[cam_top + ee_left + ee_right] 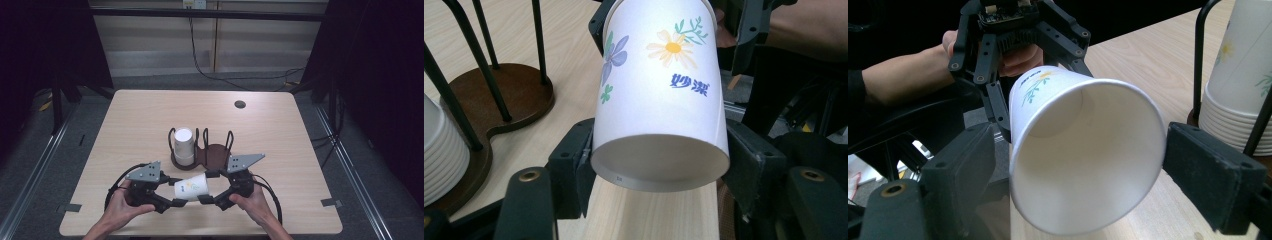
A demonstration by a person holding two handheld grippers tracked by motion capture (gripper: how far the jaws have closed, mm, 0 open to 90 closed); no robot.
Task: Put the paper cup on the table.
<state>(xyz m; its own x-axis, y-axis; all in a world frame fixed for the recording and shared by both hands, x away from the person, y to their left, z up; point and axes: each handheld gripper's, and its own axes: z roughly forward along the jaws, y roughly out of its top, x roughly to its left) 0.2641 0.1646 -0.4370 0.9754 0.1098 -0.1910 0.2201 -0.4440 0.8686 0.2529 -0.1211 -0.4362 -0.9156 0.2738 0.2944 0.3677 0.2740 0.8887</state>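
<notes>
Left tool (659, 165) clamps the paper cup's (192, 187) base; right tool (1073, 170) seemingly grips its rim.

Blue characters, seemingly "妙潔", printed on the paper cup (659, 95)

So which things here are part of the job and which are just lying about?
In the job:
- paper cup, gripped by both claws
- stack of cups
- cup holder

Lying about:
- cable behind the table
- grommet hole
</notes>
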